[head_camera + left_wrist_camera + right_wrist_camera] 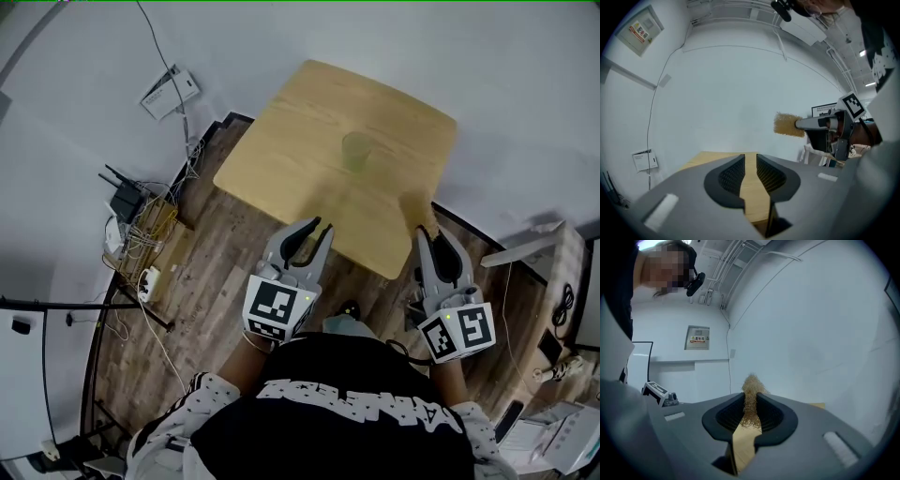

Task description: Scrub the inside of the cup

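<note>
The cup [356, 150], a pale green see-through tumbler, stands upright and alone near the middle of the wooden surface [291, 141], not held by anything. Nearer the person than the cup, and to its right in the head view, a tan fibrous scrubber [751, 392] is clenched between the jaws of the right gripper [431, 232], its tuft sticking out past the tips towards the cup. To the cup's near left, the left gripper [317, 227] hovers over the surface edge with its jaws released, parted by a narrow gap with nothing between them. Both grippers are well apart from the cup.

The main risk, as I judge it, is the cup itself: it looks light and nothing steadies it, so a scrubber pushed in before the left jaws have hold of it would probably slide or tip it. The left gap also looks narrow for the cup's wall or body, so a closing bite could glance off and knock it over. The scrubber is soft and held by a small part, so twisting hard inside could pull it loose.
</note>
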The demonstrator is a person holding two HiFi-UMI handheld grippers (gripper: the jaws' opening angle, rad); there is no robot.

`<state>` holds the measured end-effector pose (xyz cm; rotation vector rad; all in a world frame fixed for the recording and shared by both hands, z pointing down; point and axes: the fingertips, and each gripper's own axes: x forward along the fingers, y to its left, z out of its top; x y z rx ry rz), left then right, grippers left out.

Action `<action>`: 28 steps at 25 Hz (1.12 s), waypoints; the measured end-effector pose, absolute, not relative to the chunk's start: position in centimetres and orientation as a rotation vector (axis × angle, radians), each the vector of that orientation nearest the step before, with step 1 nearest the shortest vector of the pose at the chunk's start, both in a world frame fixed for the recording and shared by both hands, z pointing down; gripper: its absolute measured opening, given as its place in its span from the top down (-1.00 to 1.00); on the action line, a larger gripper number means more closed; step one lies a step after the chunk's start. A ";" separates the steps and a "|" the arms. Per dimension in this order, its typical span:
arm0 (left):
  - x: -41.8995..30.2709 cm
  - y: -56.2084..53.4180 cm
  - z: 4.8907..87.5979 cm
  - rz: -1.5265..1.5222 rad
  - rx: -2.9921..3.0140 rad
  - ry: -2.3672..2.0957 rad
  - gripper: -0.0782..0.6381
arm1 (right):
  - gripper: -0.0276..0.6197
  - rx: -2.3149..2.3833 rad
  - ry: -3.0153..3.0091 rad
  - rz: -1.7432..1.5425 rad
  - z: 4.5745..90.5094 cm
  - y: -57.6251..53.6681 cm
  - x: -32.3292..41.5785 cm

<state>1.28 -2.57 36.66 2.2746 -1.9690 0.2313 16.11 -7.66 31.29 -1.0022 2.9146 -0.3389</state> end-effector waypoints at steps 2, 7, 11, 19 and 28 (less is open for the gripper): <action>0.9 -3.4 37.5 0.230 2.237 -1.973 0.55 | 0.65 -0.978 2.916 -0.338 31.2 -8.6 15.8; 0.2 -5.2 39.2 0.206 2.159 -1.978 0.46 | 0.65 -0.945 2.947 -0.333 31.7 -10.0 15.3; -0.1 -6.5 40.5 0.266 2.203 -1.942 0.35 | 0.65 -0.976 2.955 -0.342 32.3 -10.7 14.7; -3.5 -11.4 43.0 0.190 2.215 -1.938 0.25 | 0.65 -1.117 2.961 -0.335 34.0 -13.4 12.2; -4.1 -16.6 48.4 0.282 2.295 -1.701 -0.03 | 0.65 -1.284 2.903 -0.395 36.1 -18.0 9.6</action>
